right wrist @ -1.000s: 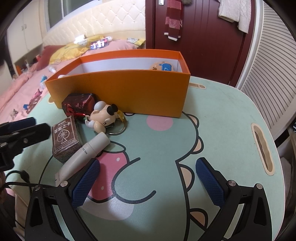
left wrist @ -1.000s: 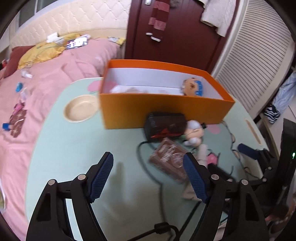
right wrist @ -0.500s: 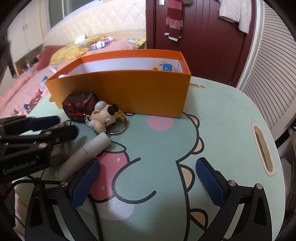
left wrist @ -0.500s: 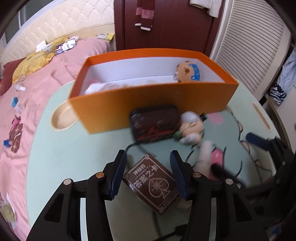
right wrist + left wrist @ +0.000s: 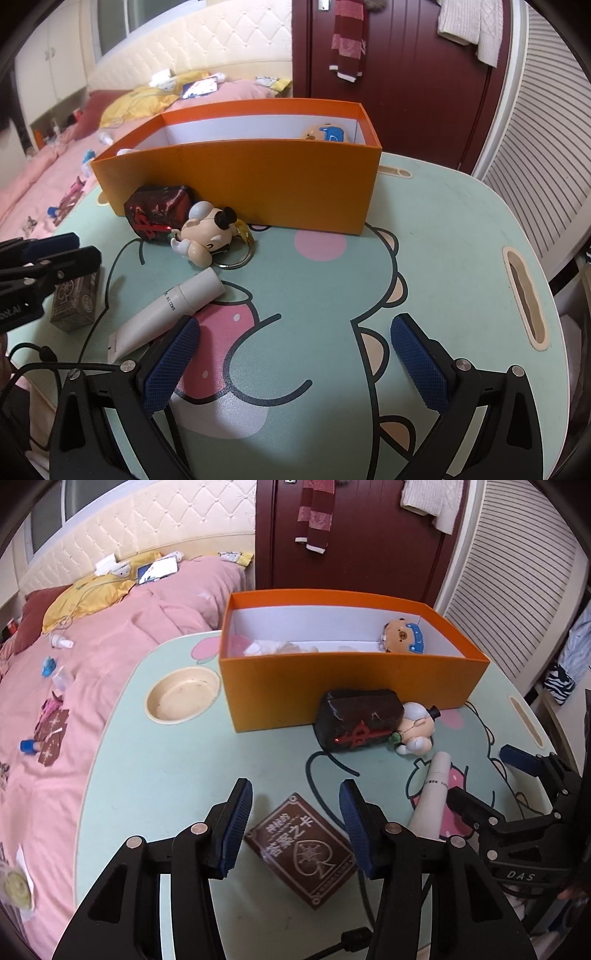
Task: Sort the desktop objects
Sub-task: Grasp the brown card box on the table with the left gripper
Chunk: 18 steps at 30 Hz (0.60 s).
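Observation:
A brown card box (image 5: 303, 849) lies on the green table (image 5: 155, 775), between the open fingers of my left gripper (image 5: 295, 805); it also shows in the right wrist view (image 5: 75, 299) under the left fingers. A white tube (image 5: 166, 308), a cartoon keychain figure (image 5: 207, 232) and a dark red block (image 5: 157, 212) lie in front of the orange box (image 5: 258, 184), which holds a bear toy (image 5: 402, 637). My right gripper (image 5: 295, 354) is open and empty over the table's dinosaur drawing.
A round cup recess (image 5: 183, 698) sits left of the orange box and a slot (image 5: 524, 295) near the table's right edge. A black cable (image 5: 55, 365) runs over the front left. A pink bed (image 5: 55, 664) lies beyond the left edge.
My left gripper has swung right and forward, narrowed, and come down so its fingers flank the brown card box. The right gripper has not moved.

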{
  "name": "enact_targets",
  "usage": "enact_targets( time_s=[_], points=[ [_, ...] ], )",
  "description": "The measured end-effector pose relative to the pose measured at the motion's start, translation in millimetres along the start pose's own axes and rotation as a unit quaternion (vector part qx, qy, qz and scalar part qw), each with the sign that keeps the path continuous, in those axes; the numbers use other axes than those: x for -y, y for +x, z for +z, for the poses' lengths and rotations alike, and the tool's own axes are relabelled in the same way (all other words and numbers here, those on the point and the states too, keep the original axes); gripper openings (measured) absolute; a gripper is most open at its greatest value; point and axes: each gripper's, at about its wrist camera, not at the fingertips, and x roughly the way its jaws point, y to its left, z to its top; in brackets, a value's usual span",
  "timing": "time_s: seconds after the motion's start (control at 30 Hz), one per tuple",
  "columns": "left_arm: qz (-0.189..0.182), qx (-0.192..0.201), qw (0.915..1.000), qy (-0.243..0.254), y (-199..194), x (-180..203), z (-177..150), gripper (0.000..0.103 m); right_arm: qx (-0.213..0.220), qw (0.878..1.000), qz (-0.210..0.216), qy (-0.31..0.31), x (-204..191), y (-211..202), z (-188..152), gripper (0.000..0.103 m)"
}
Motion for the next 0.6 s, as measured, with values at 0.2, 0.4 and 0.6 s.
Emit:
enact_targets(
  time_s=[0.2, 0.4, 0.6],
  points=[
    [0.000, 0.000, 0.9997, -0.025, -0.6, -2.4, -8.2, 0.061, 0.000, 1.000, 0.000, 0.000, -0.3, 0.1, 1.0, 0.103],
    [0.011, 0.002, 0.9996, -0.026, 2.1, -2.3, -11.9, 0.063, 0.000, 1.000, 0.000, 0.000, 0.4, -0.5, 0.2, 0.103],
    [0.025, -0.004, 0.9996, -0.016, 1.3, -1.0, -17.8, 0.067, 0.000, 1.000, -0.001, 0.000, -1.8, -0.6, -0.4, 0.103]
  ],
)
